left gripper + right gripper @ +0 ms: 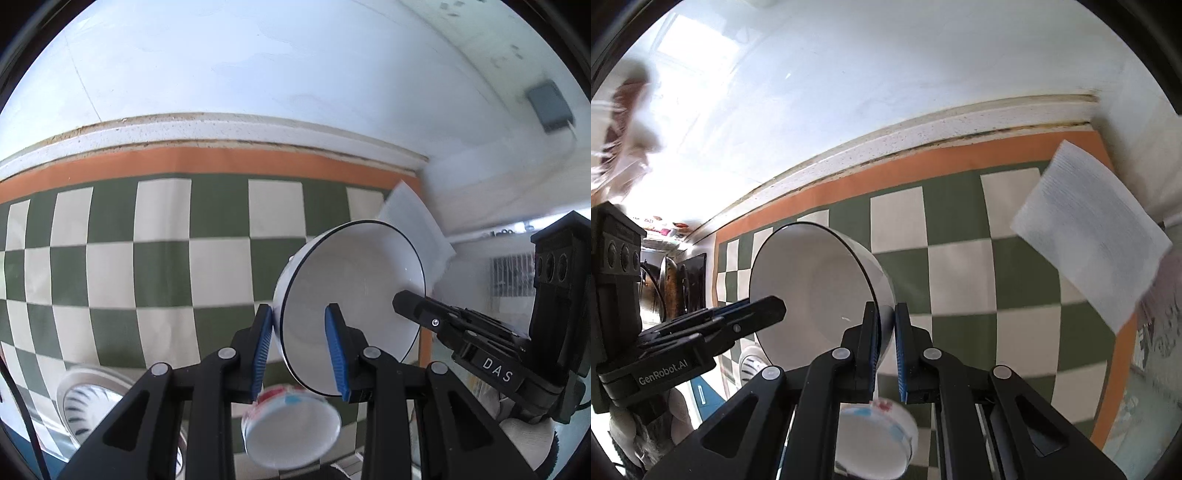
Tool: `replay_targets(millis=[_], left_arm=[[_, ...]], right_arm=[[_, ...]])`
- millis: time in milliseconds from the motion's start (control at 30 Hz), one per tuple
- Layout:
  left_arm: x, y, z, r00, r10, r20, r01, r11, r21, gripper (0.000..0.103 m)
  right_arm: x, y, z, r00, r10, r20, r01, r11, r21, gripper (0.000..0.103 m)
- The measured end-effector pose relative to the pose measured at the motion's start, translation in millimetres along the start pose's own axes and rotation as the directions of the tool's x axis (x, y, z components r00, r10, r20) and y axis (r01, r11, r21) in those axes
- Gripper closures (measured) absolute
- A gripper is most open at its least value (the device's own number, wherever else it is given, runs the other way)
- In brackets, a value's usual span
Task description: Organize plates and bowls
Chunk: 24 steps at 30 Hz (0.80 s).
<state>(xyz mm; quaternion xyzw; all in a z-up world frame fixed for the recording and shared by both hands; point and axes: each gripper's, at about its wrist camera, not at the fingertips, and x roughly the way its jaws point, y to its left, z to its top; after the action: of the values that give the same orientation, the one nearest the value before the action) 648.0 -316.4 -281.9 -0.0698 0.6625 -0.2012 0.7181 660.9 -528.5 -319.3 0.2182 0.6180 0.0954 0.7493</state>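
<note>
Both the left gripper (301,350) and right gripper (886,347) clench the white bowl's (354,291) rim, bowl tipped on edge, mouth sideways above the checkered table (147,258).

White letters "DAS" stand on the black body of the right tool (406,308), seen from the left wrist view. White letters "GenRobot.AI" stand on the black body of the left tool (772,308), seen from the right wrist view. No other text can be read in either view.
</note>
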Motion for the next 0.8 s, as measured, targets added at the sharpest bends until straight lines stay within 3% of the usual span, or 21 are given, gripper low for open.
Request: replay_targets(millis=[333,600,800], left_arm=[[-19.8,-12.1,-59.1,1.000,-0.011,-0.026,0.013,0.998,0.069,0.076],[-12.2,-5.9,-94.8,0.998,-0.007,-0.065,0.013,0.997,0.082,0.076],[15.7,5.9,-118.6,0.991,0.016,-0.133,-0.007,0.998,0.069,0.076]], right_arm=[[-33.9,8.4,-83.5,0.999,-0.020,0.036,0.019,1.000,0.024,0.093],[-27.3,6.0,-136.0,0.999,-0.027,0.018,0.026,0.999,0.043,0.093],[-5.5,-3.0,-159.1,0.999,-0.026,-0.030,0.028,0.998,0.061,0.093]])
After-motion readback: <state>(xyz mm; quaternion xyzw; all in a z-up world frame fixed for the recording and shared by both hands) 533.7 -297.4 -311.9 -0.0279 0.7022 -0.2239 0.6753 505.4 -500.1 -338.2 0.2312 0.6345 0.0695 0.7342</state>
